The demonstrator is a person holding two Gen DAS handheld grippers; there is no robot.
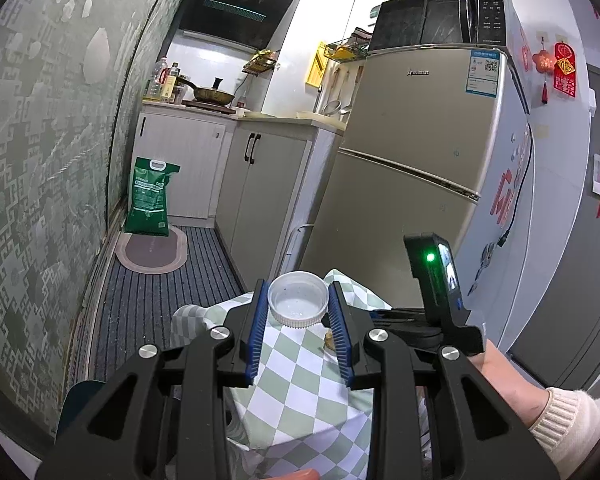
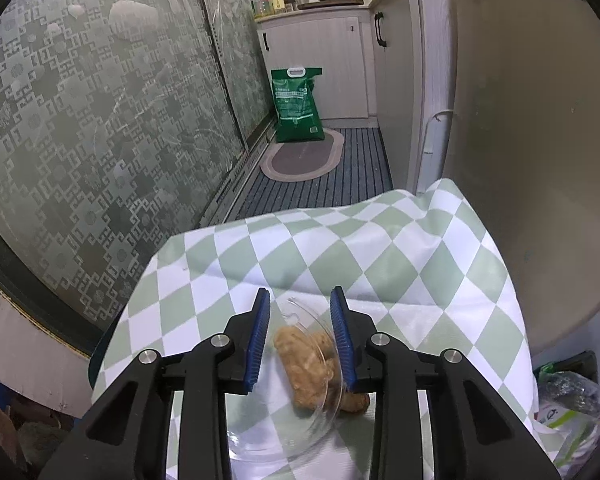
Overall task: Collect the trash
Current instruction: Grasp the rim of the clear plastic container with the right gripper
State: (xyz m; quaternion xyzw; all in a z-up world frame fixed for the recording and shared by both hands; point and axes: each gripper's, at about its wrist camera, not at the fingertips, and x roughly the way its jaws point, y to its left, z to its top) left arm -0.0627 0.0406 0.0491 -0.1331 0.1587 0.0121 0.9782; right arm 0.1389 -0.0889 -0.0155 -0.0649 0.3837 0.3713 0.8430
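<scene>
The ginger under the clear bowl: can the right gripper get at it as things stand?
Probably not directly. The right gripper is open astride the clear bowl, which lies tilted over most of the ginger on the checked tablecloth. Only one end pokes out past the rim.

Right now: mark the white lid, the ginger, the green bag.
white lid (image 1: 298,299): left wrist view, inner face.
ginger (image 2: 306,368): right wrist view, middle of root, seen through clear bowl.
green bag (image 2: 297,106): right wrist view, front panel.
</scene>
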